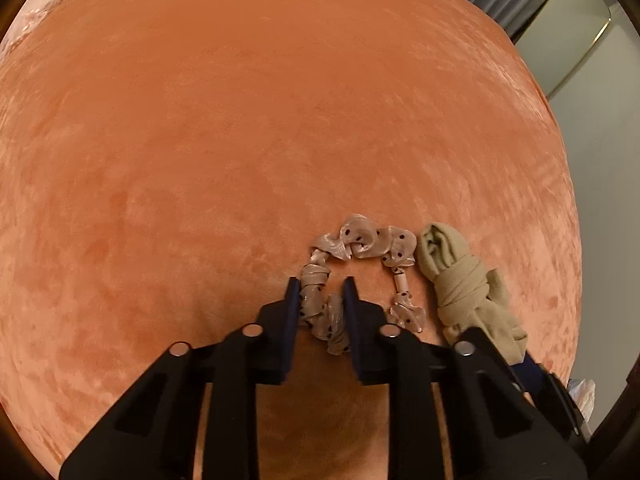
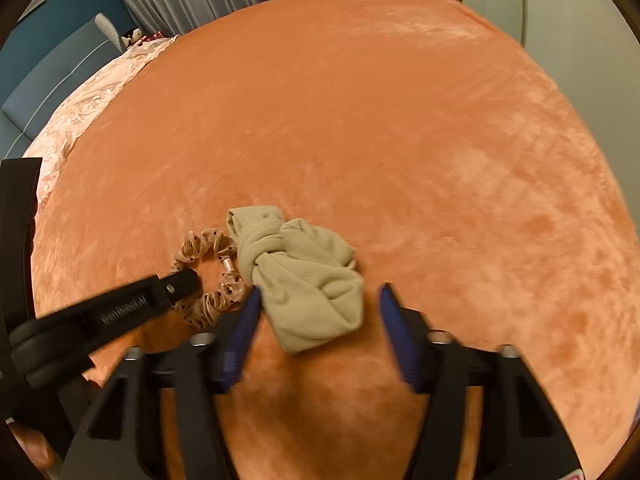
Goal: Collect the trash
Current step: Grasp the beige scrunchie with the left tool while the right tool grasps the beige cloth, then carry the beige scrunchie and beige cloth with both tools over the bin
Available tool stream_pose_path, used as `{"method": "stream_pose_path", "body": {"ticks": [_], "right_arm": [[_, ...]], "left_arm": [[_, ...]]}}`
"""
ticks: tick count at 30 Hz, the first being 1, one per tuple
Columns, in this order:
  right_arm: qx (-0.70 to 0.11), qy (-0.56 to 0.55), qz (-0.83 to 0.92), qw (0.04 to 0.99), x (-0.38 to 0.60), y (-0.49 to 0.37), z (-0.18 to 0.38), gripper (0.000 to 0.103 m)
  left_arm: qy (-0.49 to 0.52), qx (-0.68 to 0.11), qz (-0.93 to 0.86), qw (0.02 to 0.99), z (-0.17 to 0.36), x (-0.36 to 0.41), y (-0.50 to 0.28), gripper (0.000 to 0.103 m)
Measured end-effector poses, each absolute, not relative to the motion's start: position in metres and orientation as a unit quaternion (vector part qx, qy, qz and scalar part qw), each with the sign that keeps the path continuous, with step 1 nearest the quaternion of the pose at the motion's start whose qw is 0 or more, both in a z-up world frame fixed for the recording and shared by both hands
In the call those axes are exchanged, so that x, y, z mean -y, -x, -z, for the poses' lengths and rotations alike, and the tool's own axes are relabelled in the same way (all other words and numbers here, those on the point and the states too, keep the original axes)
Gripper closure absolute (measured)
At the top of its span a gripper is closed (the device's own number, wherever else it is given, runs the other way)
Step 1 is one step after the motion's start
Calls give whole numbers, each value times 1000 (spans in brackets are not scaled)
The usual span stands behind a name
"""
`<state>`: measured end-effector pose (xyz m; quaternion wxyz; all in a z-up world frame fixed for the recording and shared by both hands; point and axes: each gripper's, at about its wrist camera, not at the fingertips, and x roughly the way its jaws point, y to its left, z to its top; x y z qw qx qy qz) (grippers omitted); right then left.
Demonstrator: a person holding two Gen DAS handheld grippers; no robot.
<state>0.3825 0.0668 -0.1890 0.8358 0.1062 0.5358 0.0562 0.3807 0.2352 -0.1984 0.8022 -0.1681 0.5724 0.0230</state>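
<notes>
Both of your tools point steeply down at the bed, each over its own item, so two pieces can be lifted at once. Your left tool has its jaws closed narrowly on one side of the scrunchie, the ruffled band pinched between the pads. Your right tool stands half open astride the knotted sock; one pad touches the cloth, the other is apart from it, so nothing is gripped. The two items lie touching, which likely explains why your tools sit so close together.
</notes>
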Motion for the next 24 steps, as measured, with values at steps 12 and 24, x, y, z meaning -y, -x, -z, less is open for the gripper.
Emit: {"method": "stream_pose_path", "body": {"ticks": [12, 24], "right_arm": [[-530, -131, -60, 836, -43, -315, 174, 92], [-477, -182, -7, 860, 49, -211, 110, 92]], "left_arm": [[145, -556, 11, 819, 165, -194, -332, 94], [99, -529, 74, 840, 98, -91, -244, 94]]}}
